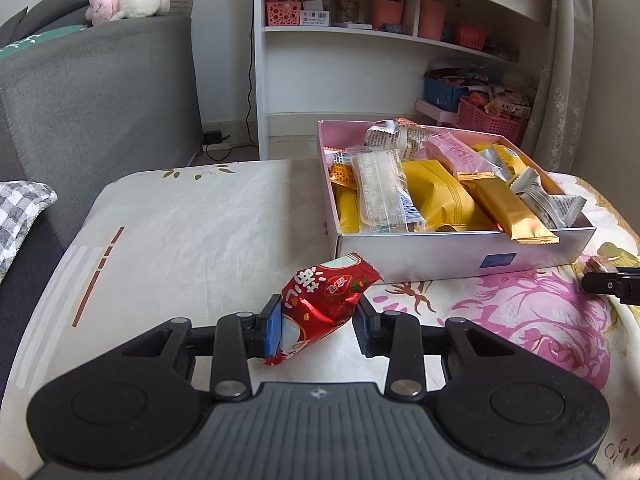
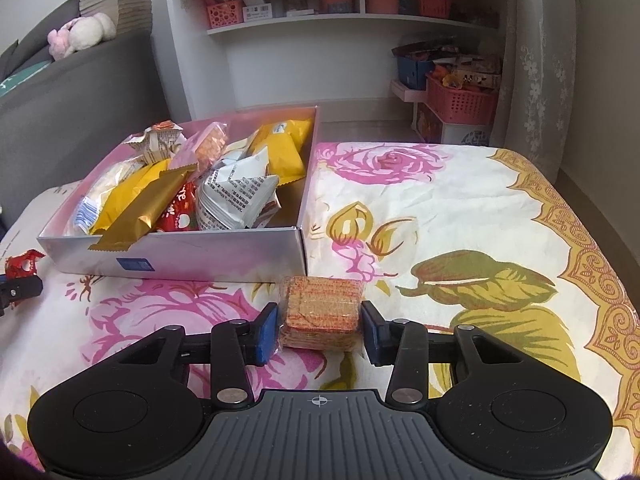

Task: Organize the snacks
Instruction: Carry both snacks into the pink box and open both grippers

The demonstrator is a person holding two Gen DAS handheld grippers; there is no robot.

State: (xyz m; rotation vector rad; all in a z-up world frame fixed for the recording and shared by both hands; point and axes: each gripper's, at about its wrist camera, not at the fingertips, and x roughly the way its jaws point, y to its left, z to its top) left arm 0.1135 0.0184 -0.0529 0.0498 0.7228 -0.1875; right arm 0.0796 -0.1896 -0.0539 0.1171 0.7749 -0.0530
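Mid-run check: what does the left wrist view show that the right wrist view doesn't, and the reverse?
Only the left wrist view shows the whole red snack packet between the left gripper fingers; whether it is pinched, I cannot tell. It also shows the checked cushion.

Only the right wrist view shows the wafer block sitting whole between the right gripper fingers, small gaps on both sides, plus the tablecloth's gold border.

Both show the box full of snacks, the white shelf unit and the plush toy on the sofa.
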